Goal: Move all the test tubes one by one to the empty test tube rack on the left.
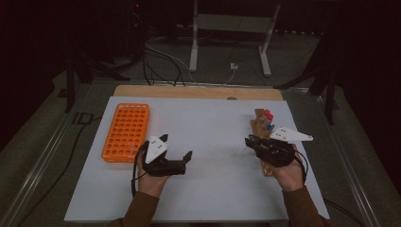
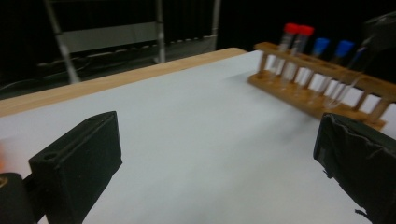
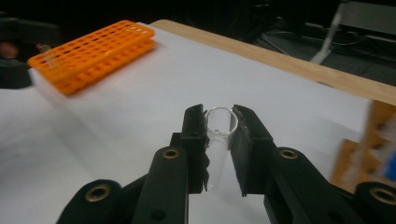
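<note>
Here we clamp one clear glass test tube [image 3: 219,140] in our right gripper [image 3: 219,122], beside the wooden rack [image 2: 322,93] with four capped tubes; our left gripper [image 2: 219,154] gapes empty.

No legible text or labels anywhere

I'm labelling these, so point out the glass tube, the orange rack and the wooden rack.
glass tube [image 3: 219,130], right gripper view, upper wall
orange rack [image 1: 126,132], high view, middle of its top
wooden rack [image 2: 322,105], left gripper view, base rail
</note>
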`<state>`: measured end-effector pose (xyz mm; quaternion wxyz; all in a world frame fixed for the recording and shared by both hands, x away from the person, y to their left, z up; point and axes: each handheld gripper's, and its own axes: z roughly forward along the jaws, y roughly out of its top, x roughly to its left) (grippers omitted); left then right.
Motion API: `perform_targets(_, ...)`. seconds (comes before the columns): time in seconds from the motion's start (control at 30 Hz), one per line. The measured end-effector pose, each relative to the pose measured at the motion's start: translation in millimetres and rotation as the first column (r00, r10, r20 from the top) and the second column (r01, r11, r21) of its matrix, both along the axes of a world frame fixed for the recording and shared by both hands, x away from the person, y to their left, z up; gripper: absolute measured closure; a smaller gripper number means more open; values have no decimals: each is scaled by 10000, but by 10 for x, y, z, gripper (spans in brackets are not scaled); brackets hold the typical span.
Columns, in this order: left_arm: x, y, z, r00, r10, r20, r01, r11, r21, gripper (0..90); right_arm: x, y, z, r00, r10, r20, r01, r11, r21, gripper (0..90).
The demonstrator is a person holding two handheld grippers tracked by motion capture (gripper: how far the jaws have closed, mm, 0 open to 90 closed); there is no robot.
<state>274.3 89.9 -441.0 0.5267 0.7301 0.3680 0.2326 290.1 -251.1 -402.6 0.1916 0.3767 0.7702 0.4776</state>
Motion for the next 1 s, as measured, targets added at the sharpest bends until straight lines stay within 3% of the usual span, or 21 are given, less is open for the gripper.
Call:
perform_targets(0.2, 25, -371, -56, 9963, -844, -162, 843, 9964, -51, 71, -21, 151, -63, 9988, 431, -242, -429, 9990, 101, 763)
perform_targets(0.43, 24, -856, -157, 9816, -1876, -355, 1894, 9801, 590, 182, -42, 266, -157, 9960, 739, -510, -740, 9973, 1, 762)
perform_targets(0.53, 34, -1007, -216, 9785, -2010, -472, 2042, 9759, 764, 305, -36, 274, -181, 9953, 744, -615, -740, 9972, 84, 762)
perform_targets(0.73, 32, -1146, -254, 9697, -2408, -405, 2431, 9675, 700, 573, -34, 273, -191, 9933, 890, -734, -875, 9959, 242, 762)
perform_targets(0.8, 29, -1155, -250, 9715, -2347, -345, 2366, 9692, 680, 615, -32, 276, -200, 9927, 925, -768, -909, 9956, 236, 762)
perform_targets(1.0, 35, -1171, -251, 9688, -2465, -269, 2479, 9654, 803, 676, -31, 300, -220, 9906, 1031, -897, -1009, 9945, 287, 762)
